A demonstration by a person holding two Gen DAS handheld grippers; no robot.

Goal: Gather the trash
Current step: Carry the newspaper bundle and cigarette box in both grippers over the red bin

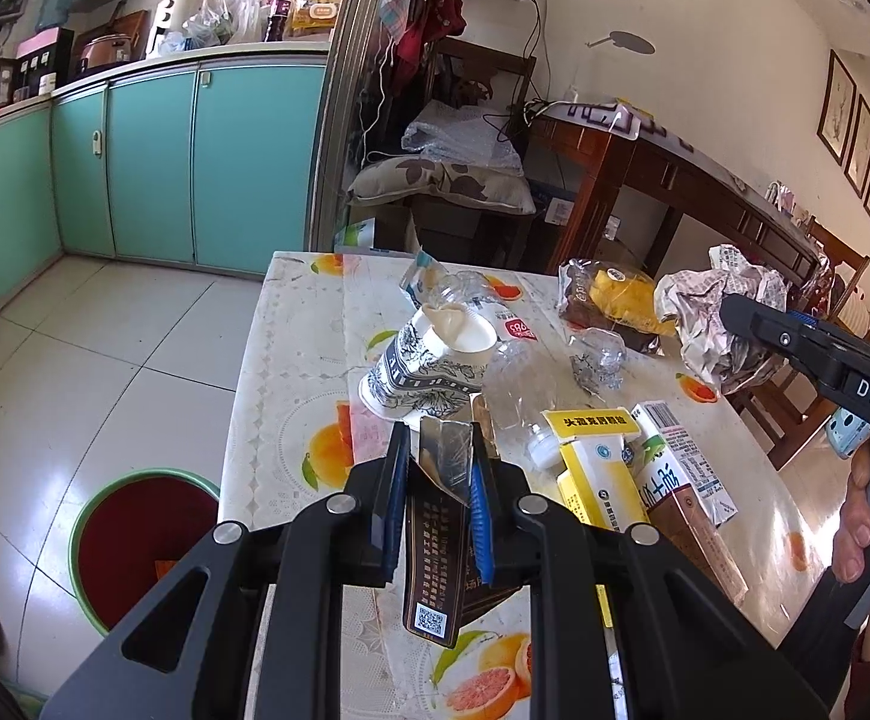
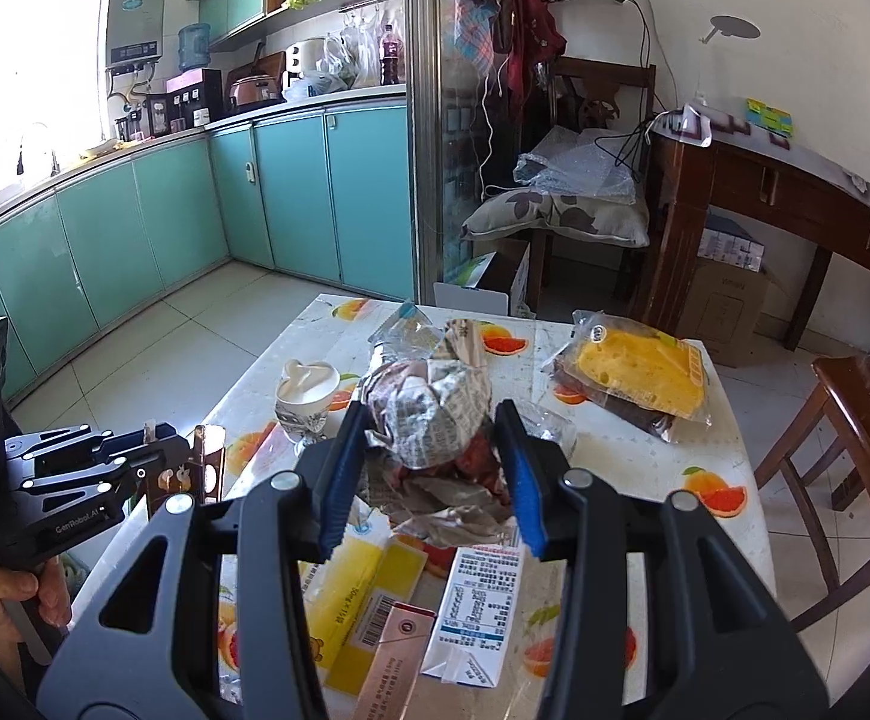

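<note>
My left gripper (image 1: pixel 438 450) is shut on a dark brown cigarette pack (image 1: pixel 435 552) with torn foil at its top, held over the table's near left corner. It also shows in the right wrist view as the left gripper (image 2: pixel 186 459) with the pack (image 2: pixel 207 462). My right gripper (image 2: pixel 432 426) is shut on a crumpled newspaper ball (image 2: pixel 429 408) above the middle of the table; its pads press both sides. On the fruit-patterned table (image 1: pixel 291 372) lie a paper cup (image 1: pixel 429 360), a crushed clear bottle (image 1: pixel 513 378), a yellow box (image 1: pixel 597 468) and a milk carton (image 1: pixel 681 468).
A green-rimmed bin (image 1: pixel 141 534) with a red inside stands on the floor left of the table. A bagged yellow cake (image 2: pixel 633 378) lies at the far right of the table. A wooden chair (image 2: pixel 855 420) stands to the right. A pink box (image 2: pixel 393 660) lies near the front edge.
</note>
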